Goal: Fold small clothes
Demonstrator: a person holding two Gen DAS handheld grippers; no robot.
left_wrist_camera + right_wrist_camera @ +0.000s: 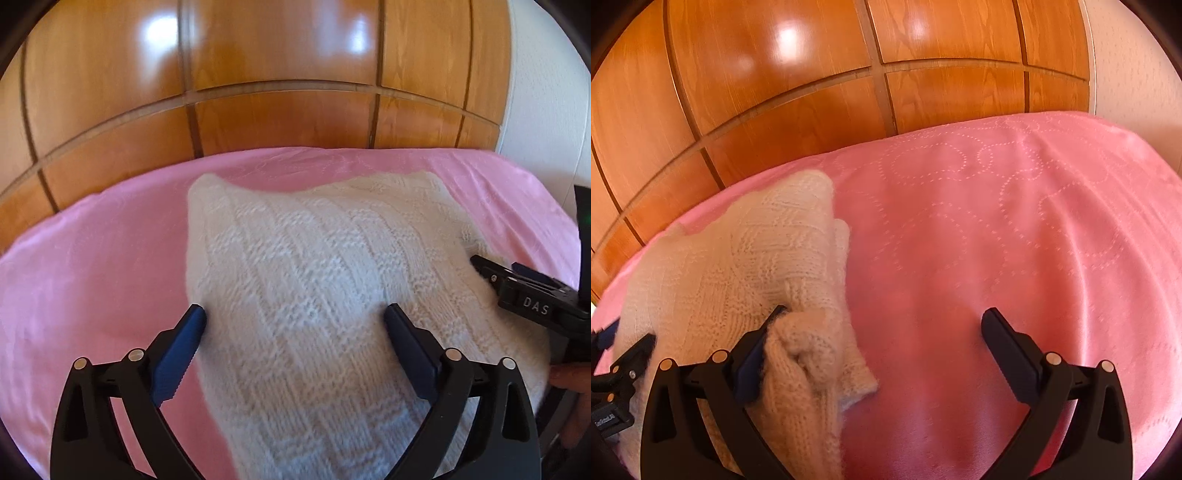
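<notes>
The white knitted garment (332,280) lies on the pink bedspread (92,266), under the left gripper (295,314) — its jaws spread wide, gripping nothing. The right gripper (886,317) is spread too, a knit fold draped against its left finger (759,354), its right finger over bare bedspread.

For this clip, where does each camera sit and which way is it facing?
Left wrist: on the left gripper, looking down-forward across the white knit garment toward the wooden panelling; its open fingers, a hand and the right gripper show.
Right wrist: on the right gripper, facing the pink bedcover; its open fingers, knit bunched against one.
Shared: garment, bedcover, panelling.
</notes>
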